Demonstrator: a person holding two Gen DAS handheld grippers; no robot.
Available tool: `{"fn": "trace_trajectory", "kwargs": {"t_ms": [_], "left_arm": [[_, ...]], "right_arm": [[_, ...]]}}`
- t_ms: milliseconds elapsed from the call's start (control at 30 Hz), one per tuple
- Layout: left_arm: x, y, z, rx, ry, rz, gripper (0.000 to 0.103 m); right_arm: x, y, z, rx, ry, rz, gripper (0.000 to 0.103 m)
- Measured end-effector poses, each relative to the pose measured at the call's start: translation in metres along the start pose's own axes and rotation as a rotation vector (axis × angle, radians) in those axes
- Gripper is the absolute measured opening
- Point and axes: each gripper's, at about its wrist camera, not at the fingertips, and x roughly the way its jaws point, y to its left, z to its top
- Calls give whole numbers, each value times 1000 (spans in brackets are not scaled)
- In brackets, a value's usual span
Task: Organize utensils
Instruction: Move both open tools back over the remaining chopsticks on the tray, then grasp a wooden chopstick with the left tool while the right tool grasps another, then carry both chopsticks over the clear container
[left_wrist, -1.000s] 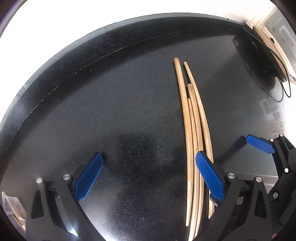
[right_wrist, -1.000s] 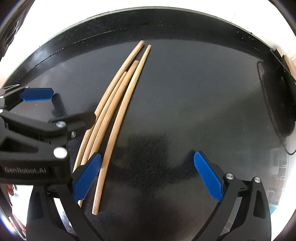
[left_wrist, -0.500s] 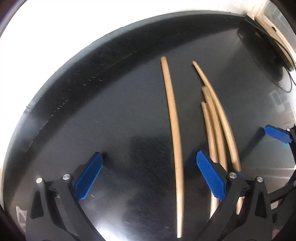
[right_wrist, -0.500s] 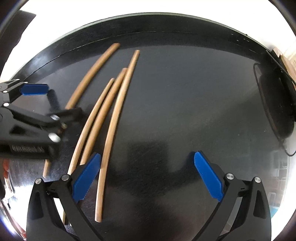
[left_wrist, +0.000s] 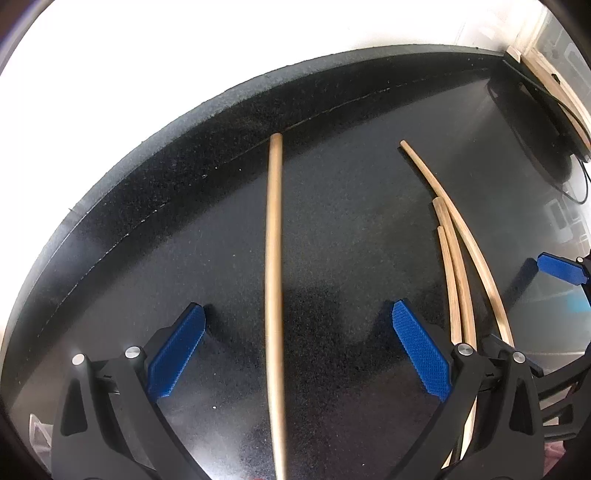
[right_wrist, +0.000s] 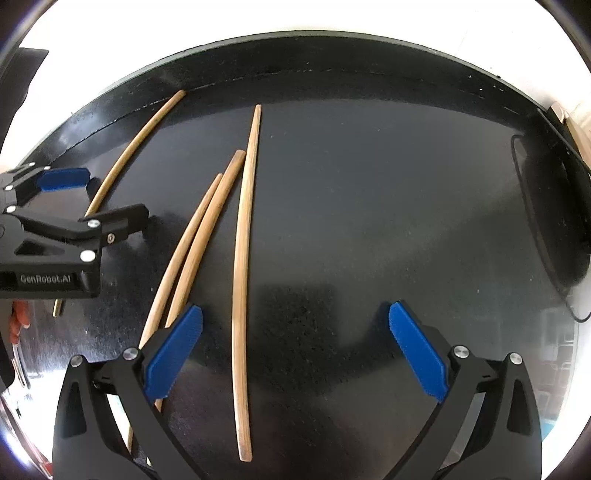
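Several wooden chopsticks lie on a black countertop (left_wrist: 351, 229). In the left wrist view one chopstick (left_wrist: 274, 295) lies alone, running between the open fingers of my left gripper (left_wrist: 297, 350). Three more chopsticks (left_wrist: 458, 266) lie to its right, partly under the right finger. In the right wrist view my right gripper (right_wrist: 295, 350) is open over the counter, with a long chopstick (right_wrist: 243, 280) between its fingers near the left pad. A pair of chopsticks (right_wrist: 195, 243) lies left of it. The separated chopstick (right_wrist: 136, 147) lies at far left by my left gripper (right_wrist: 88, 199).
The counter's raised back edge (left_wrist: 221, 110) curves along a bright white wall. A dark round object with a cable (right_wrist: 554, 221) sits at the counter's right end. A wooden frame (left_wrist: 546, 77) stands at the far right corner.
One chopstick has been drawn leftward out of the bundle and now lies apart between my left gripper's fingers. The left gripper has shifted left. The right gripper has shifted slightly left, so one chopstick now lies between its fingers.
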Motion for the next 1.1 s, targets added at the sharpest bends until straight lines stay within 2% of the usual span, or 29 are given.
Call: {"fn": "trace_trajectory", "kwargs": {"t_ms": [233,400,567,600,633,667,700,833,933,1100], "left_arm": [[-7,0,-13,-57,2,15,98],[-10,0,-14,-77,21,19,98],[-9,5,-15,-84,47,19,95],[-15,6,-18,-86,11,25,70],[-22,8,-19,-87,-33,39,36],[-26,11,-20,-89,-40,70,6],[-27,15,-21,-100,-39,51,5],[-40,25,-32,-137,-39,35,5],[-73,30,-45,-172,-91,37,5],[-136,32,-79,-217,-168,32,5]], "right_arm": [[4,7,11,25,78,-6,98],[2,9,6,-13,50,4,98],[6,5,15,-38,94,10,96],[3,5,16,-45,77,14,82],[-4,5,18,-51,41,15,14],[-8,6,21,-61,24,13,13],[-7,5,23,-55,27,20,8],[-8,0,23,-39,31,61,8],[-30,-1,19,-34,-16,96,8],[-80,11,12,-43,-99,217,8]]}}
